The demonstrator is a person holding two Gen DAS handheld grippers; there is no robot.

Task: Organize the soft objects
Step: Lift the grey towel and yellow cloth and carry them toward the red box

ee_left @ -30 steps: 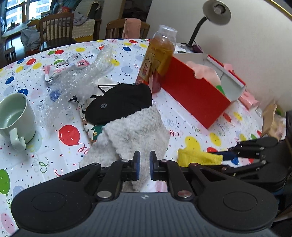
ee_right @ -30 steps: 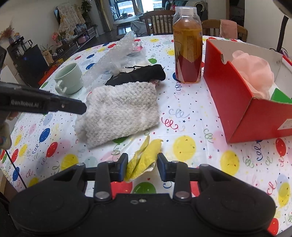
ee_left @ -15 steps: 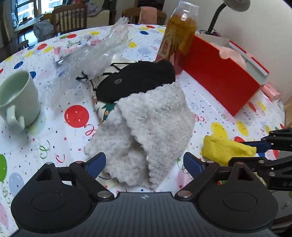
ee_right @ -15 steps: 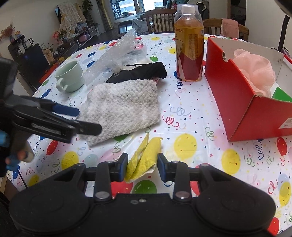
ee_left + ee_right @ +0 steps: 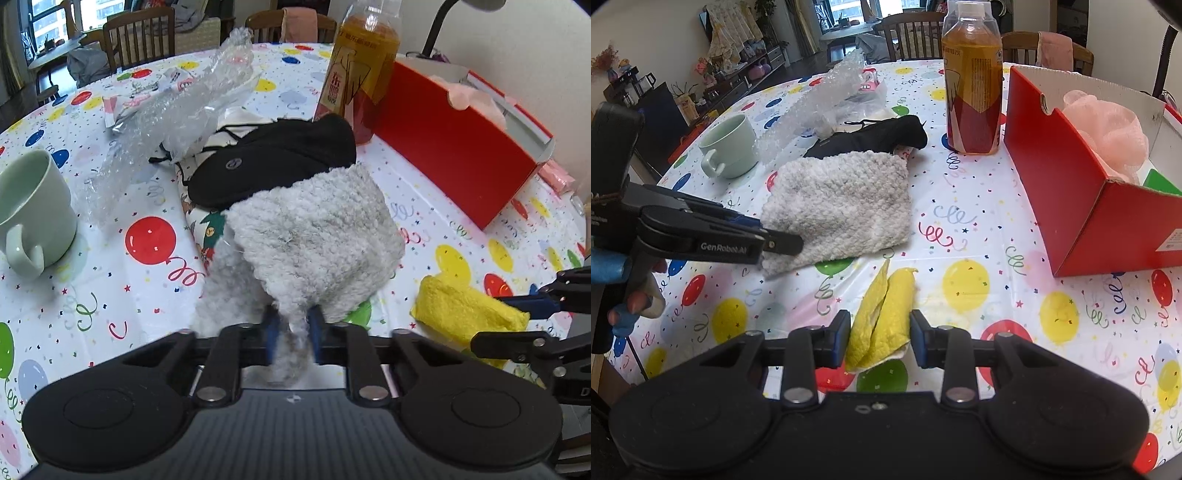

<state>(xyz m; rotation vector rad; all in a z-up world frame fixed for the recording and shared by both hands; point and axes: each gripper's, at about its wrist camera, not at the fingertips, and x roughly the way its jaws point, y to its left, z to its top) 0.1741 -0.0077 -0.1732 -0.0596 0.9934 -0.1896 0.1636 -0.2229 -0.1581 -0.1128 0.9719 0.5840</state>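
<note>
I am holding the left hand-held gripper (image 5: 291, 334) clamped on the near corner of the fluffy grey cloth (image 5: 317, 240); its jaws have just been closing and the corner is now bunching up between the blue pads. The rest of that cloth is lying on the worktop (image 5: 110, 295), its far edge overlapping a black fabric pouch (image 5: 273, 158). My right hand-held gripper (image 5: 880, 338) is sitting narrow around the near end of the folded yellow cloth (image 5: 886, 317), both pads pressing its sides while it is resting on the balloon-print covering. To the left, a pale green mug (image 5: 33, 206) is standing upright, well apart from the cloths. Farther off, crumpled bubble wrap (image 5: 184, 110) is lying beside the pouch. Beyond it, a bottle of amber drink (image 5: 971, 81) is standing upright just beside the red cardboard box (image 5: 1063, 192), which is holding a pink mesh puff (image 5: 1104, 133).
</note>
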